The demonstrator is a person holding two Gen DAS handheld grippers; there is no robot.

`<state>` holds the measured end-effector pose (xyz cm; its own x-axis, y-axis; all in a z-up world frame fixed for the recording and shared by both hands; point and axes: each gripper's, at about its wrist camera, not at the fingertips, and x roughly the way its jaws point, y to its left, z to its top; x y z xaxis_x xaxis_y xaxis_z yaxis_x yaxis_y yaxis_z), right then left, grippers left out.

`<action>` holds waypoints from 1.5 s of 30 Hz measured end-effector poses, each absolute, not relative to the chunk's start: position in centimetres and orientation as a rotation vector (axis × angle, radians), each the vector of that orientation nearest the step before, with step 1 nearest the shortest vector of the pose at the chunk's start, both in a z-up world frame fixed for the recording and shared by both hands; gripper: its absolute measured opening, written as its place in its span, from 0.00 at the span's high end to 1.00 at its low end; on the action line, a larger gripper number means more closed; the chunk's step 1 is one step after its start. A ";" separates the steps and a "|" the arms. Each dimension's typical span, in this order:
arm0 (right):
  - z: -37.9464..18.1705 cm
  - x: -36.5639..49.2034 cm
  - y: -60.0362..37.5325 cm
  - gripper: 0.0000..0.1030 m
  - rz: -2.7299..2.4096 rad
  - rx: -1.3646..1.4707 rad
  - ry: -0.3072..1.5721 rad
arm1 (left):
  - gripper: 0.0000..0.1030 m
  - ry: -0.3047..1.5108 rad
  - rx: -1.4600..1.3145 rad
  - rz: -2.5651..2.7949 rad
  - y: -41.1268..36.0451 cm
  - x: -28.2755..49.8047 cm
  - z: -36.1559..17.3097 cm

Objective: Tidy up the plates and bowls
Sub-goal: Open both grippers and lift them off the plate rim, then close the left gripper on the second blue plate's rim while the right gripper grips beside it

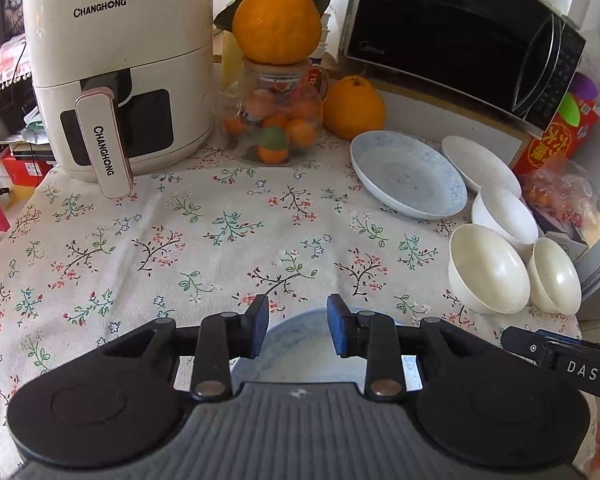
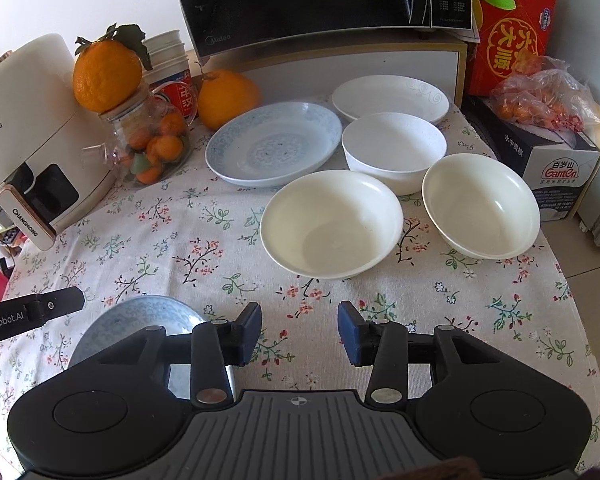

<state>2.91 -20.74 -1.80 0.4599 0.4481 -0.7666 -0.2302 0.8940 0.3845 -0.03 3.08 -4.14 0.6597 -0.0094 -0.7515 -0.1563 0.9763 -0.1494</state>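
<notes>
A blue-patterned plate (image 2: 274,144) lies at the back of the floral tablecloth, with a white plate (image 2: 390,98) behind it to the right. Three white bowls stand in front: one at the back (image 2: 394,150), one in the middle (image 2: 332,222), one at the right (image 2: 480,204). A second blue-patterned dish (image 2: 140,320) sits near the front edge. My left gripper (image 1: 298,326) is open and empty, hovering just above that dish (image 1: 300,344). My right gripper (image 2: 300,330) is open and empty over bare cloth, in front of the middle bowl.
A white air fryer (image 1: 112,64) stands at the back left. A glass jar of oranges (image 1: 274,120) with a big orange on top, another orange (image 1: 354,108) and a microwave (image 1: 460,36) line the back. A red box (image 2: 508,32) and bagged fruit (image 2: 540,96) sit at the right.
</notes>
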 end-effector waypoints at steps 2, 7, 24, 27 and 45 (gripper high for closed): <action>-1.8 3.1 -21.1 0.54 0.413 0.247 1.010 | 0.67 0.848 -0.202 0.080 2.6 0.3 -4.1; -1.7 3.7 -21.5 0.54 0.405 0.267 1.003 | 0.58 0.850 -0.190 0.064 1.7 1.2 -3.9; -0.8 9.6 -23.2 0.50 0.395 0.496 0.929 | 0.46 0.808 -0.301 0.037 1.9 6.9 -3.3; -1.0 11.4 -22.8 0.50 0.421 0.557 0.938 | 0.44 0.790 -0.362 0.028 2.3 8.4 -3.5; -6.1 19.4 -19.4 0.50 0.386 0.750 1.069 | 0.51 0.822 -0.561 0.059 2.6 16.4 -7.7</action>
<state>19.39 -19.37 -6.13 0.4480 0.6201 -0.6440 0.0651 0.6958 0.7153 16.41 2.63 -7.69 0.6879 -0.1627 -0.7074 -0.2616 0.8535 -0.4507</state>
